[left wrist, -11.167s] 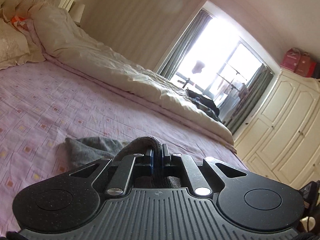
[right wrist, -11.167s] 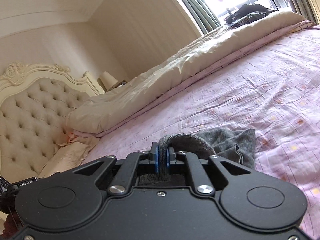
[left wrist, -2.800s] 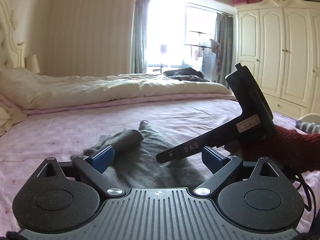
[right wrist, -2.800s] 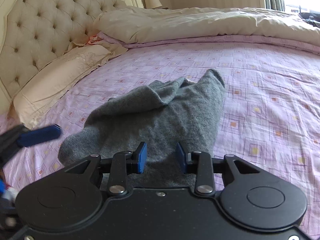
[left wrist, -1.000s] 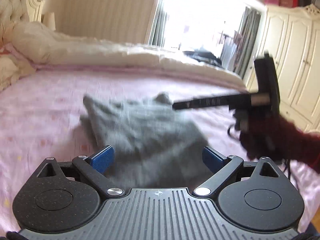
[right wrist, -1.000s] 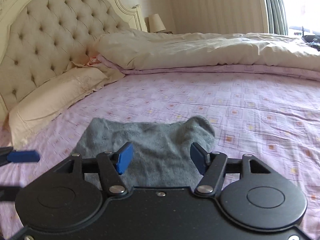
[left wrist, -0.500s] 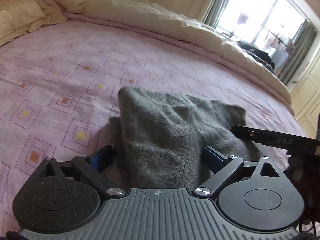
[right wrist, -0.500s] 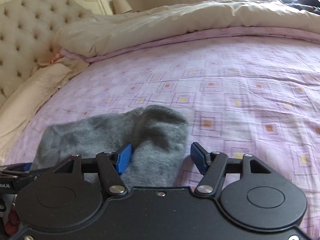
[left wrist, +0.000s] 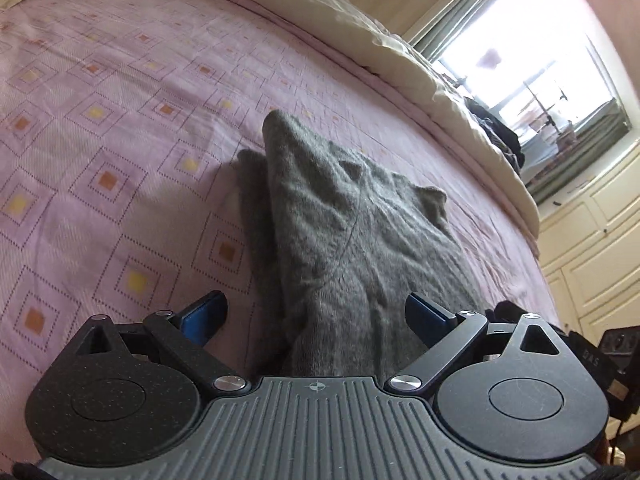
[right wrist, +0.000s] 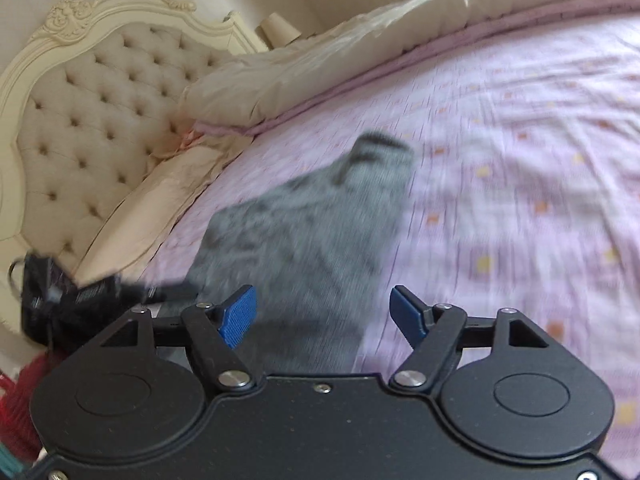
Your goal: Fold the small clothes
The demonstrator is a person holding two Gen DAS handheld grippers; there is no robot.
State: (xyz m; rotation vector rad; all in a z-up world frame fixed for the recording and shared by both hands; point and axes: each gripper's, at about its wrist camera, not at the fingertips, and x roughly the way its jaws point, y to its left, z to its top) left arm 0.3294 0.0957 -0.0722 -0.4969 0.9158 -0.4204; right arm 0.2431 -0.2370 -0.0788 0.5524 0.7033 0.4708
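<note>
A small grey knit garment (left wrist: 352,232) lies folded over on the pink patterned bed sheet (left wrist: 100,120). My left gripper (left wrist: 316,316) is open, its blue pads astride the garment's near end. In the right wrist view the garment (right wrist: 304,232) is blurred by motion and my right gripper (right wrist: 324,312) is open just over its near edge. The left gripper's body (right wrist: 60,292) shows at the left of that view, and part of the right gripper (left wrist: 592,356) at the right edge of the left wrist view.
A cream duvet (left wrist: 360,28) is bunched along the far side of the bed. A tufted cream headboard (right wrist: 80,92) and pillows (right wrist: 152,208) stand at the head. A white wardrobe (left wrist: 592,240) and a bright window (left wrist: 520,80) lie beyond the bed.
Both grippers, which held the garment 11 s ago, have let go and stand open. Over the last second both cameras have swung and tilted over the garment; the right view is now motion-blurred.
</note>
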